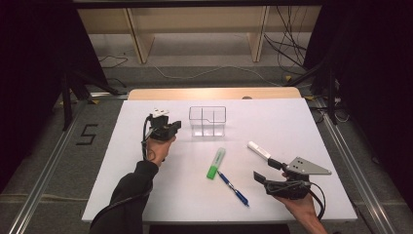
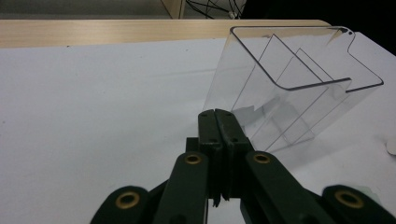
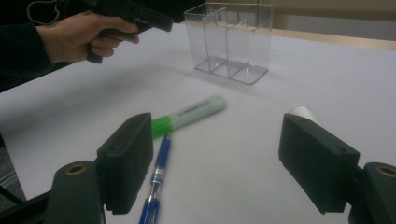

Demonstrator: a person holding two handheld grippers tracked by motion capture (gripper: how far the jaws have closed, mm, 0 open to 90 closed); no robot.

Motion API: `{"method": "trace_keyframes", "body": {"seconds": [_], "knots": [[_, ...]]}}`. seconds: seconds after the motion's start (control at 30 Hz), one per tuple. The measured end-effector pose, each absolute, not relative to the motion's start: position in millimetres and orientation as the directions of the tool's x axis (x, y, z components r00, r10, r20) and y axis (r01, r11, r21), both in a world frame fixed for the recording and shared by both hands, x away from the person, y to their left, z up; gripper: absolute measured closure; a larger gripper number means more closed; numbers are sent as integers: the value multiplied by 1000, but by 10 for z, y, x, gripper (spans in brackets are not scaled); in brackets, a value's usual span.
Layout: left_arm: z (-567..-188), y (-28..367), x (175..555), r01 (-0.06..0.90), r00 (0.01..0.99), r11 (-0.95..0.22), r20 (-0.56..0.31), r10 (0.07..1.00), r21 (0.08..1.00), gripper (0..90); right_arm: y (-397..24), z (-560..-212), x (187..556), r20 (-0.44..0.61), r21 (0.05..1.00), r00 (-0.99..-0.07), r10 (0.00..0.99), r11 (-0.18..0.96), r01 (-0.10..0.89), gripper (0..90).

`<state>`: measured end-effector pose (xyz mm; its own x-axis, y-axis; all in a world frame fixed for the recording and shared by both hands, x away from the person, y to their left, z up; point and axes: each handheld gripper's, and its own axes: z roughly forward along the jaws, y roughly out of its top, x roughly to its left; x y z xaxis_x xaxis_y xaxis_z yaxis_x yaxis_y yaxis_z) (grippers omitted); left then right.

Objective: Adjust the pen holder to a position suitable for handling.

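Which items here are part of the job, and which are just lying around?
In the job:
- clear compartment organizer, next to the shut left gripper
- green highlighter
- blue pen
- white marker, near the open right gripper

Just lying about:
- cables on the floor
- wooden shelf frame behind the table

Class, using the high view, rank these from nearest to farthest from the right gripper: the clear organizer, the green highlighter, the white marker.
Measured from the right gripper:
1. White marker, just above it, toward the table's far side.
2. Green highlighter, to its left, mid-table.
3. Clear organizer, farthest, at the far side beside the left gripper.
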<state>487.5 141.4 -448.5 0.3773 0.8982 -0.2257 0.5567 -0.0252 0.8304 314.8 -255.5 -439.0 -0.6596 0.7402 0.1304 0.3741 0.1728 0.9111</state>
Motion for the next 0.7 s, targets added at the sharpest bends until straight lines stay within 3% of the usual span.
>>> {"method": "trace_keyframes", "body": {"seconds": [0.7], "knots": [[-4524,1163,5095,570,385,-33,-232,893,821,893,-2557,-4401,3154,138,909,-664,735,172,380,273]]}}
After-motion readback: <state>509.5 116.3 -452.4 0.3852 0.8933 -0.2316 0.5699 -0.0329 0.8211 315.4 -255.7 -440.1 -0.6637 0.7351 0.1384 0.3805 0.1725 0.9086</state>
